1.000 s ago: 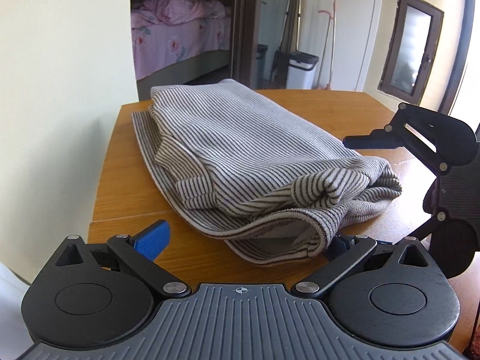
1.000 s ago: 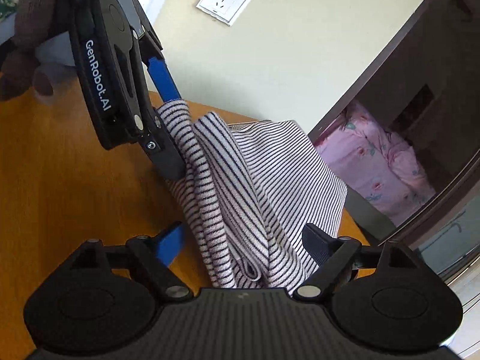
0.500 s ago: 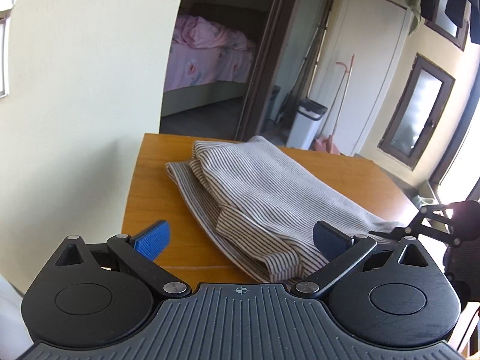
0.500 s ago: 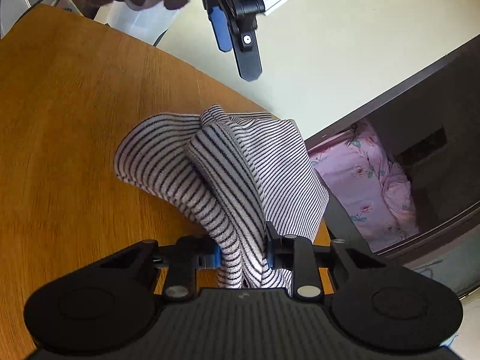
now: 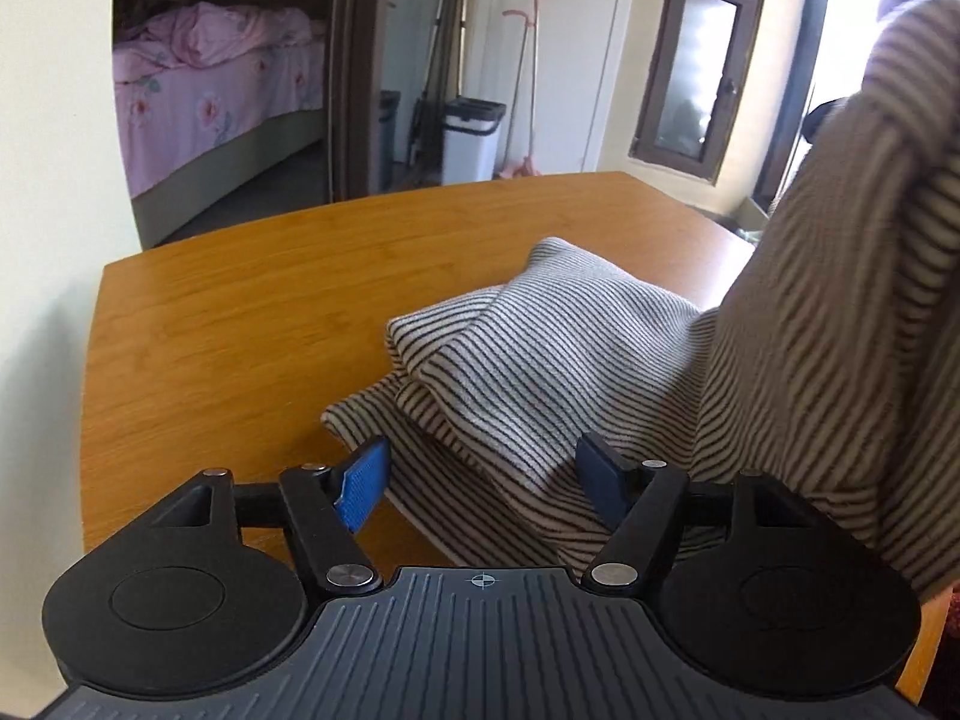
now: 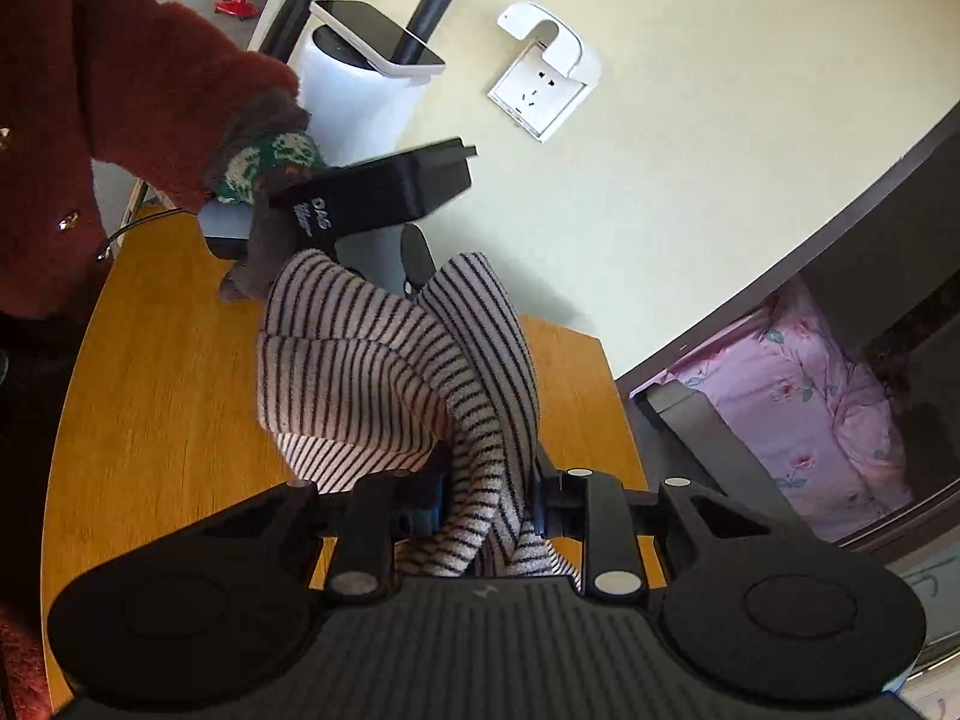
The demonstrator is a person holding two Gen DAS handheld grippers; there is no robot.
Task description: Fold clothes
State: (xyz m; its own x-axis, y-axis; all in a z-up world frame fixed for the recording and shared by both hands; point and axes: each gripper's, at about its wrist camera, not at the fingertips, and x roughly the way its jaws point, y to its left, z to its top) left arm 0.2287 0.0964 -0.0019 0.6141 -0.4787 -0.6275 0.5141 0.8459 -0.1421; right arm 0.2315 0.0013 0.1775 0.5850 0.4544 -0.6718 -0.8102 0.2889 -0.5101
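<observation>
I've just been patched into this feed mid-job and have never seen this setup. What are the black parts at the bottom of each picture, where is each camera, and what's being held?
Each picture comes from a camera on a handheld clamp that a person carries, looking out along its two fingers. The black parts are the clamps themselves. In the left view, the left tool is open over a striped garment lying on the wooden table. In the right view, the right tool is shut on a bunch of that same cloth, lifting it above the table. A bed shows through the doorway behind.
</observation>
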